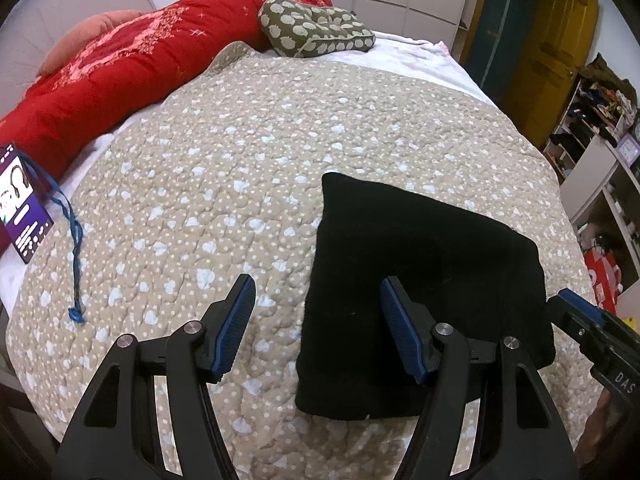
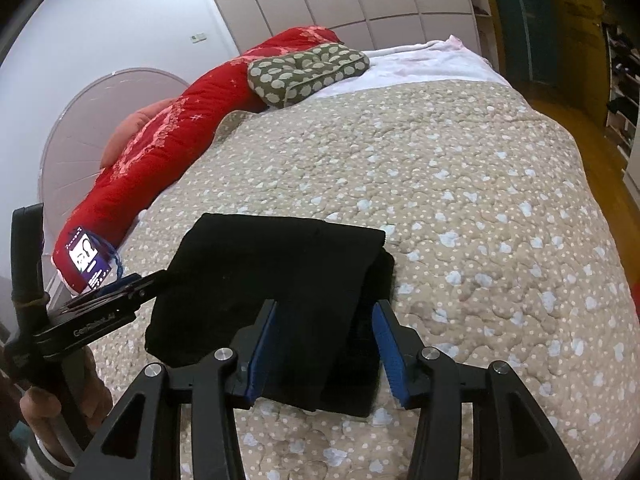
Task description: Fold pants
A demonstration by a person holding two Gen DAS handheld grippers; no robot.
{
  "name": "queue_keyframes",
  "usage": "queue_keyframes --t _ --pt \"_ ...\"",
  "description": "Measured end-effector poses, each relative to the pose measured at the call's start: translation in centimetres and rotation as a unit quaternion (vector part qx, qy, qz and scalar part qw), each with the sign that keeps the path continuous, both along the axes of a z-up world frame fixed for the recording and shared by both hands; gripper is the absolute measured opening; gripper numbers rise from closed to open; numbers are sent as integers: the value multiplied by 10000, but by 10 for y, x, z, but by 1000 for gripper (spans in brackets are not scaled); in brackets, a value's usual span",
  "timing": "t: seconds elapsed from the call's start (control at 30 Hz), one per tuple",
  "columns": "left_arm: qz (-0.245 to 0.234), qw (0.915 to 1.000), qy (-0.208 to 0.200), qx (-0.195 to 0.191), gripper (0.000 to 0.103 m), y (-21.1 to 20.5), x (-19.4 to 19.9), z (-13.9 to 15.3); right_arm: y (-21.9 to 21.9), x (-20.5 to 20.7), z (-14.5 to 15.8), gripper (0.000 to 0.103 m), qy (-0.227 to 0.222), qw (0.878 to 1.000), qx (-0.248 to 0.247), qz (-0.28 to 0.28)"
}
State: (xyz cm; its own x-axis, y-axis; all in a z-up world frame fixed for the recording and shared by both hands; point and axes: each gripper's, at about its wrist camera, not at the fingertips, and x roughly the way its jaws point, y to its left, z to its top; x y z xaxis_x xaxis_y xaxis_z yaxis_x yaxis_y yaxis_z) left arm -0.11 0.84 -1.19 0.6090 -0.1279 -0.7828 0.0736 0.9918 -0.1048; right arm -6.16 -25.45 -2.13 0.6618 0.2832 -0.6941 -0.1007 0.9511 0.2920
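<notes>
The black pants (image 1: 424,280) lie folded into a compact rectangle on the beige quilt (image 1: 240,160) near the bed's front edge. They also show in the right wrist view (image 2: 280,288), with a folded layer on top. My left gripper (image 1: 318,292) is open and empty above the pants' left edge. My right gripper (image 2: 326,320) is open and empty, hovering over the pants' right part. The right gripper also shows at the right edge of the left wrist view (image 1: 576,312). The left gripper shows at the left of the right wrist view (image 2: 120,292).
A red duvet (image 1: 120,76) and a green spotted cushion (image 1: 316,28) lie at the bed's far side. A purple card with a blue lanyard (image 1: 24,204) rests at the left. Shelves (image 1: 600,140) stand to the right of the bed.
</notes>
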Motion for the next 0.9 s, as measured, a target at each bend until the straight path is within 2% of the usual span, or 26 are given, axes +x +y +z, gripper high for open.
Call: queue_keyframes --t 0.27,0.57,0.63,0.9 --pt "1 9998 118 -144 65 5 1 -4 -4 4 -5 46 51 9999 105 -73" --pt "-12 9993 214 -299 66 10 5 -7 -8 9 -12 51 147 9997 190 -98" --pt "-3 9991 242 -344 77 11 7 -8 -8 10 -13 52 172 9996 204 -100" --pt "21 9983 322 -492 79 16 10 -13 -15 16 -21 56 272 9989 356 -147"
